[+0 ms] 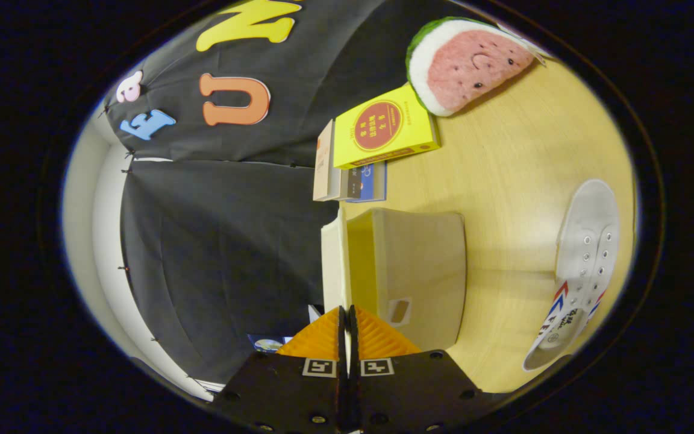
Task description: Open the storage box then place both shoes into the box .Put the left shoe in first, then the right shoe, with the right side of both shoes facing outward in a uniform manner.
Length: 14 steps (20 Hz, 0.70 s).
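Spanning most of the scene: one pale wooden table (503, 181), seen turned sideways by the rolled camera
Storage box: one beige storage box (419, 271) stands on the table near its back edge by the black cloth wall, just ahead of the fingers; a small label holder shows on its near wall, its wording too small to read
Lid: the box's pale lid (334, 265) stands edge-on at the box's wall-side, and its thin edge runs down into the gap at the fingertips
Watermelon: one plush watermelon slice (467, 63) with a stitched face lies at the table's far corner, a tag on it unreadable
Shoe: one white canvas shoe (582, 271) with red and blue stripes lies on the table, well apart from the box; printed characters on its side cannot be made out
Books: one yellow book (383, 129) with a red round emblem tops a small stack (347, 181) of several books beside the box; cover characters too blurred to read
Gripper: the gripper (347, 319) has its fingers drawn narrow, pinching the lid's edge between them
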Tool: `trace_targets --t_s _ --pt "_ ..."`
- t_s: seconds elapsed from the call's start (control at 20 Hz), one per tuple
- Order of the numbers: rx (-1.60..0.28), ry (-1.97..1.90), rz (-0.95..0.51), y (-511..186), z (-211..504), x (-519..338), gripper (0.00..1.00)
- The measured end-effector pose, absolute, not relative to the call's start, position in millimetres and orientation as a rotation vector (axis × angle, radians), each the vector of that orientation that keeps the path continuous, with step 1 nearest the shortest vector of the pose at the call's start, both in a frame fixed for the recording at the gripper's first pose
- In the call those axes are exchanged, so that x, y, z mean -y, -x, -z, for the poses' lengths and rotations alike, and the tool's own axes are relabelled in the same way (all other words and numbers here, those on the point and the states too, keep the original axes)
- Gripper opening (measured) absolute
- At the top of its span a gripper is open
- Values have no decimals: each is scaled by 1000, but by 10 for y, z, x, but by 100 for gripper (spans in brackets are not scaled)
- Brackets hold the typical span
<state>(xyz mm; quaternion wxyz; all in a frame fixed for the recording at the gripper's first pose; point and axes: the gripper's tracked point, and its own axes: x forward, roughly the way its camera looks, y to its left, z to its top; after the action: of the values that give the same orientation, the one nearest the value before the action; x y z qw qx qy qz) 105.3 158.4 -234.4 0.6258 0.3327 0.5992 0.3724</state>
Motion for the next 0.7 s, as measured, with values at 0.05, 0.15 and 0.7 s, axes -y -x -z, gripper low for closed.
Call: trace_targets --t_s 0.05,0.15,0.7 --pt "-1373 -751 -844 -1044 2284 -1626 0" --pt "-1353 -749 -859 -1011 2098 -1769 0" --pt "-1299 -639 -916 -776 1370 -2800 1"
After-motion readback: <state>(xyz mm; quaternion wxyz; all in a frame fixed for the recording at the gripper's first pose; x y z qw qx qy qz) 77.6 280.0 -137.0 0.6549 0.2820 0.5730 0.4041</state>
